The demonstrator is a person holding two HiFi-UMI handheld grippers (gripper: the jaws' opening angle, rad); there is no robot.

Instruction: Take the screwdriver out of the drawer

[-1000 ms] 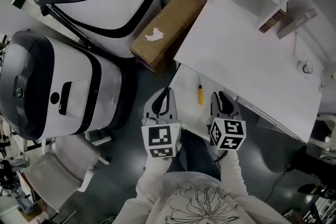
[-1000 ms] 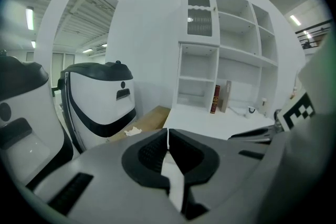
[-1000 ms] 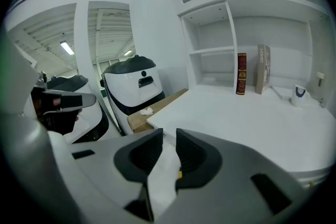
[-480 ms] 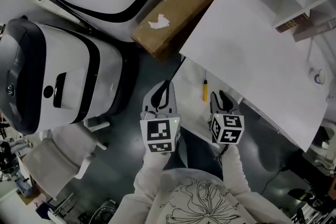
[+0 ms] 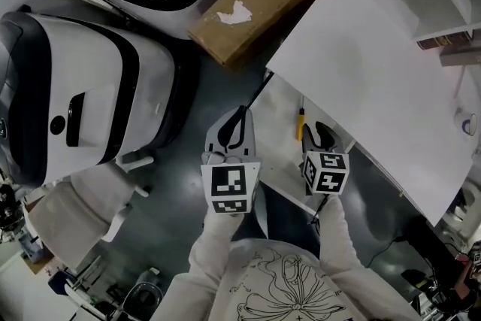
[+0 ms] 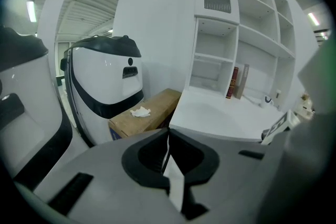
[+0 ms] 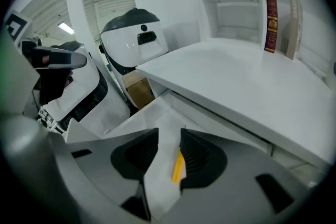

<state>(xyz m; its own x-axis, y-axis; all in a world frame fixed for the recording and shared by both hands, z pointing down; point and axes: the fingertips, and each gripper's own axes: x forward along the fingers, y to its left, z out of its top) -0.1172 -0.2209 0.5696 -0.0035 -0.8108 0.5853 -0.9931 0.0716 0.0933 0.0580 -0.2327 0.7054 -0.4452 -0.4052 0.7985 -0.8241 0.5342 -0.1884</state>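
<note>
Screwdriver (image 7: 178, 165) is lying flat in the open drawer (image 5: 279, 133) under the worktop (image 5: 361, 79). My right gripper (image 7: 169, 136) has just been spreading its jaws wide, so the yellow handle shows in the gap with nothing touching it, while my left gripper (image 6: 168, 132) has its jaws pinched together on nothing. It looks light and stiff but probably slick and rolly, so I'd grab across the fat handle, not the skinny shaft.
</note>
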